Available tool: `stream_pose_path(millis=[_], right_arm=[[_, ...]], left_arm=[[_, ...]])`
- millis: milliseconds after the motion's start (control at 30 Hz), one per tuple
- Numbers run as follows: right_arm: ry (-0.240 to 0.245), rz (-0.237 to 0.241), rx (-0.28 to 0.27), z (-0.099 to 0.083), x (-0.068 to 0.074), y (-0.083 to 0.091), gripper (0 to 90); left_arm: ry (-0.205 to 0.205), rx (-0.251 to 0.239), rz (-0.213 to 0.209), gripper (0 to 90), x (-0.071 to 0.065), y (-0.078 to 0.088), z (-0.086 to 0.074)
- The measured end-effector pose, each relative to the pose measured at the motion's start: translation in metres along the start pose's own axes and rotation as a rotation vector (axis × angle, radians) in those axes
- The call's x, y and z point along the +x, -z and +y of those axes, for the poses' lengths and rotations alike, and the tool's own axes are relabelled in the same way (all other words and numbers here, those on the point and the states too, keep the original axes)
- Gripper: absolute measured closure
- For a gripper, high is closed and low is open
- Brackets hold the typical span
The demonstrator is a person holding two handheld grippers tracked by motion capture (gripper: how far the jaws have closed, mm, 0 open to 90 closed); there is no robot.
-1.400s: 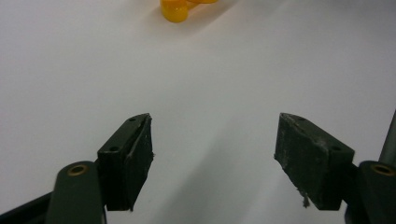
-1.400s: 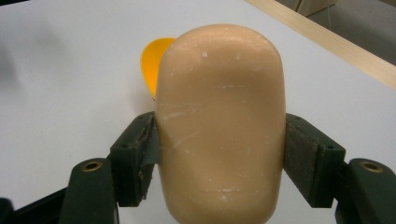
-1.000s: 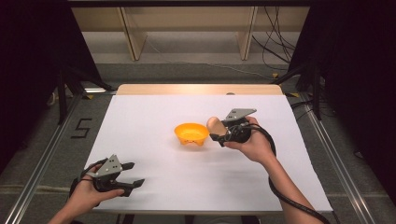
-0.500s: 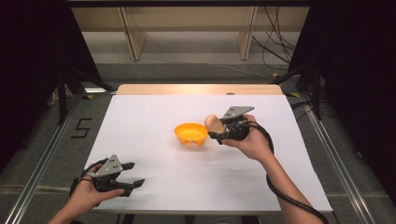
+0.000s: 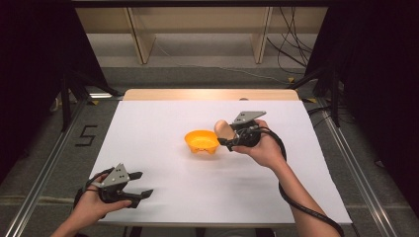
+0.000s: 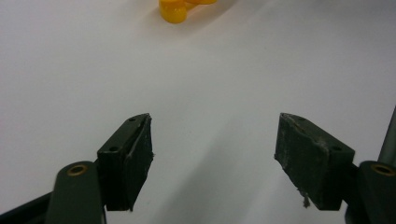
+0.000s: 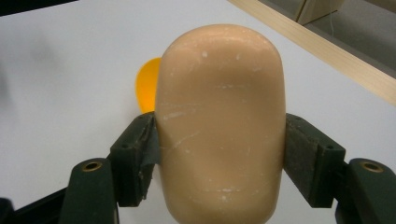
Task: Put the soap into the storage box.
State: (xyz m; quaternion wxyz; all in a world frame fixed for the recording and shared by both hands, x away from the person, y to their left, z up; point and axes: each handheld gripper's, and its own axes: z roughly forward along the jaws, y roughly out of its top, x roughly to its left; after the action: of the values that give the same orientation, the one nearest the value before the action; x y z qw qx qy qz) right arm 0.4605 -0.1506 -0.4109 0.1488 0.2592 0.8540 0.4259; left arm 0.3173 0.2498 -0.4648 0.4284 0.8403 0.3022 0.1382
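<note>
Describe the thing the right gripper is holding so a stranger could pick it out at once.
On the white table, find the orange bowl near the middle. Just right of it, the right gripper clamps a smooth, rounded peach-tan lump, the sole pale, matte item beside the bright bowl.

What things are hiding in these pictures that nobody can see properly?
- Orange bowl: in the right gripper view the tan rounded object covers most of it; in the left gripper view the top edge cuts it off.
- The tan object's lower end: cut off by the bottom edge in the right gripper view.
- What the tan object is: too small in the high view to tell.
- Left gripper: the hand hides its rear in the high view.
</note>
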Motion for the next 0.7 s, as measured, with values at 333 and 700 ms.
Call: stream_pose_path(millis=[333, 700], right_arm=[[-0.019, -0.004, 0.003, 0.004, 0.0, -0.002, 33.5], [-0.027, 0.008, -0.002, 0.007, -0.001, -0.011, 33.5]], left_arm=[[-0.011, -0.01, 0.008, 27.4, 0.0, 0.0, 0.0], [-0.005, -0.007, 0.011, 27.4, 0.0, 0.0, 0.0]])
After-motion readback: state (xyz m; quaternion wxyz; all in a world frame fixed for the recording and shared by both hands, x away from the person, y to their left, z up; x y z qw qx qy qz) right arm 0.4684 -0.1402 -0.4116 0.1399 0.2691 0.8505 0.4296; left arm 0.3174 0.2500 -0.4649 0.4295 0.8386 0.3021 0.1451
